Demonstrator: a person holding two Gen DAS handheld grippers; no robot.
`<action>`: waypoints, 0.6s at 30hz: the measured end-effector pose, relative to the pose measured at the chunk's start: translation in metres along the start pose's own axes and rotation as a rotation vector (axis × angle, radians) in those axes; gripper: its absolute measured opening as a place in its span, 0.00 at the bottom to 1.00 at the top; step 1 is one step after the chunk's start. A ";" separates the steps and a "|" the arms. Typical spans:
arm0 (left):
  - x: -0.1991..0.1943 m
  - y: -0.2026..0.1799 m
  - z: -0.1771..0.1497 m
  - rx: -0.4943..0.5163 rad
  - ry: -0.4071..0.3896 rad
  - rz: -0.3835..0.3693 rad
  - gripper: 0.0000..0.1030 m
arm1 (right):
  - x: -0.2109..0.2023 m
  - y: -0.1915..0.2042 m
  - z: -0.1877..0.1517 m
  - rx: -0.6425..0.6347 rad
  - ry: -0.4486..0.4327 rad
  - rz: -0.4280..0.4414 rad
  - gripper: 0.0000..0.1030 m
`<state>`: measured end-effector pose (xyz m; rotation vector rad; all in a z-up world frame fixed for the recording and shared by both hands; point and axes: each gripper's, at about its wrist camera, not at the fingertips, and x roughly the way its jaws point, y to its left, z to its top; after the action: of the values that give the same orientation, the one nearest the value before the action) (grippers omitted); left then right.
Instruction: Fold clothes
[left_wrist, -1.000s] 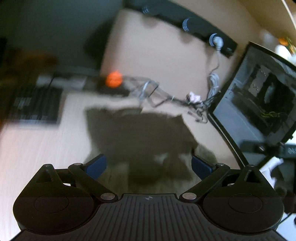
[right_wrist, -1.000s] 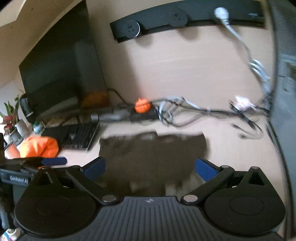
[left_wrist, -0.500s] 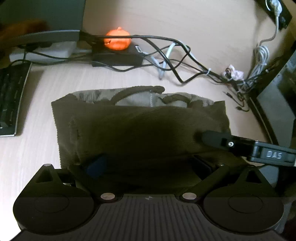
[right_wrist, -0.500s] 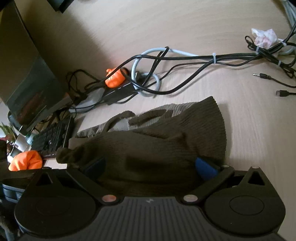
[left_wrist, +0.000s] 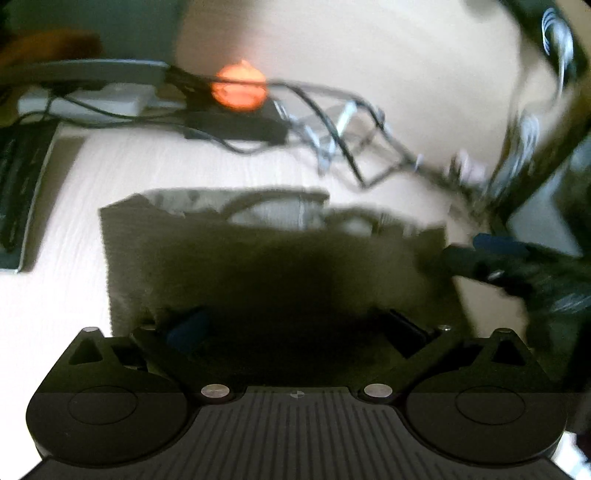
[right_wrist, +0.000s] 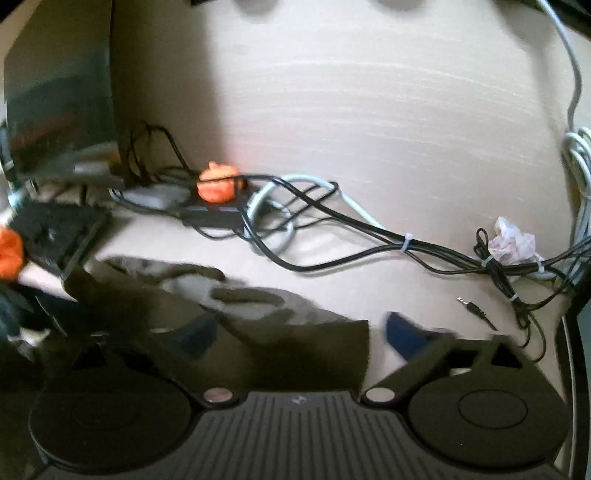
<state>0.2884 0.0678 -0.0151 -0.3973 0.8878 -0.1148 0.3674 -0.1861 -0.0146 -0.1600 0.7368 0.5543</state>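
left wrist view: the olive knit garment (left_wrist: 258, 258) lies folded on the pale bench (left_wrist: 66, 295), from centre toward 6 o'clock. the left gripper (left_wrist: 295, 325) has its fingers spread wide over the near edge of the cloth, not pinching it. the right gripper (right_wrist: 295, 332) is closing, its fingers either side of the garment's corner, not yet pressing. an orange pumpkin figure (right_wrist: 218, 182) sits at 11 o'clock among cables (right_wrist: 332, 221).
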 end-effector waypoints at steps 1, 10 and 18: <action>-0.006 0.001 0.003 0.012 -0.029 0.004 0.95 | 0.005 0.000 -0.001 0.005 0.025 0.015 0.46; 0.017 0.011 0.013 0.155 0.003 0.158 0.43 | 0.037 0.010 -0.016 -0.056 0.085 0.050 0.44; -0.030 0.039 0.039 0.040 -0.076 0.099 0.92 | 0.011 -0.044 -0.001 0.211 0.011 0.059 0.70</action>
<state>0.2970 0.1229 0.0135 -0.3175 0.8277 -0.0261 0.3970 -0.2188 -0.0251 0.0549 0.8081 0.5286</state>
